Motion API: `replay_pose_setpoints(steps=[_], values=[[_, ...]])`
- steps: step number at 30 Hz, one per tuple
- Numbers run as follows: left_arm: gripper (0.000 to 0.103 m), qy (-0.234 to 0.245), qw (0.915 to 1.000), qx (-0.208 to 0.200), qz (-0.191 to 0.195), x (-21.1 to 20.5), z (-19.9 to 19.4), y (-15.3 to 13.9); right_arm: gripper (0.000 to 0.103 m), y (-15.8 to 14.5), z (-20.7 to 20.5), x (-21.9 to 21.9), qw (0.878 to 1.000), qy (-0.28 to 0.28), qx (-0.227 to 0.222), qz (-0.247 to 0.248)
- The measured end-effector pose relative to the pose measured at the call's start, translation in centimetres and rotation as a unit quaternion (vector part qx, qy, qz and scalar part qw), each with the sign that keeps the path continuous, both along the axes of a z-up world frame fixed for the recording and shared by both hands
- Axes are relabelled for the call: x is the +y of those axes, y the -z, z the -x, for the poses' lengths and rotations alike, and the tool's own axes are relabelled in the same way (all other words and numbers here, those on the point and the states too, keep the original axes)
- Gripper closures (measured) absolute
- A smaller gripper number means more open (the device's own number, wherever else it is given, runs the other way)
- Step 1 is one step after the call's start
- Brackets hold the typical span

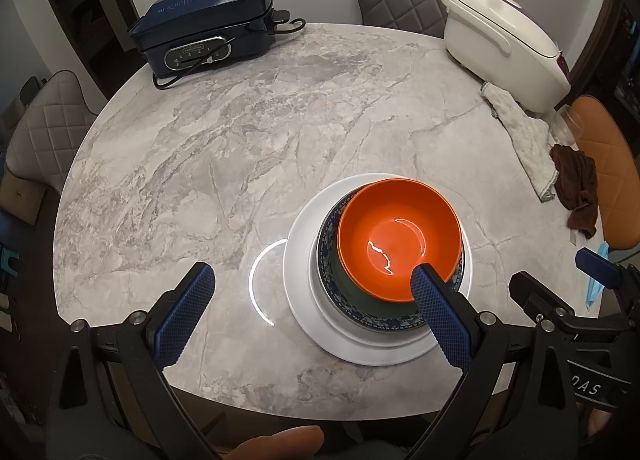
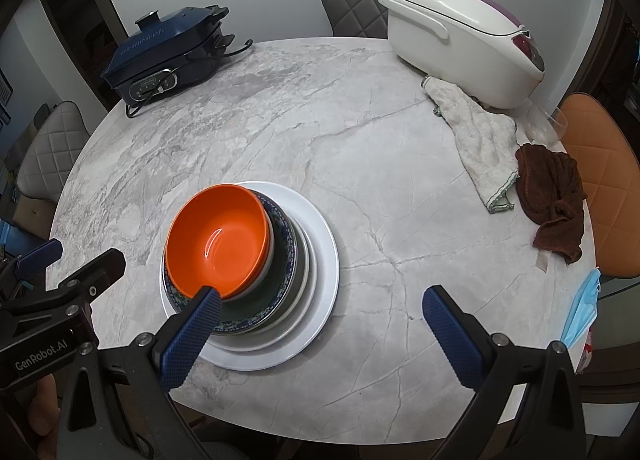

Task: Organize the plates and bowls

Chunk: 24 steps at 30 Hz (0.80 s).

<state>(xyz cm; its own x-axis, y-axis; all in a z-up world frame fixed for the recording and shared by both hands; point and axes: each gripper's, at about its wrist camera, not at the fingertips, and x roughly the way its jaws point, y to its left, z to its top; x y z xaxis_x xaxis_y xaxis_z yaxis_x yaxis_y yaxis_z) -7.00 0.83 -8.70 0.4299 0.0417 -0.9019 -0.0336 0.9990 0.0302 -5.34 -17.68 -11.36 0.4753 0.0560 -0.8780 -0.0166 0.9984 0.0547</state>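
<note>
An orange bowl tops a stack on the marble table: under it a blue-patterned plate, then a wide white plate. My left gripper hangs open above the table just left of the stack, its right finger in front of the bowl's near rim. My right gripper is open too, to the right of the stack, with its left finger over the stack's near edge. Neither holds anything.
A dark blue electric cooker stands at the far left, a white rice cooker at the far right. A white cloth and a brown cloth lie at the right edge beside a glass. Chairs ring the table.
</note>
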Motion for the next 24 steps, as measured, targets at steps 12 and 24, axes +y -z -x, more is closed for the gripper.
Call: replay_pose_setpoints(steps=[12,24], values=[[0.004,0.000,1.0000,0.000,0.000,0.1,-0.2,0.1,0.000,0.1,-0.1,0.1,1.000,0.000,0.002,0.000],[0.003,-0.007,0.9999,-0.011,0.003,0.8,-1.2,0.0,0.000,0.2,-0.2,0.1,1.000,-0.001,0.003,0.001]])
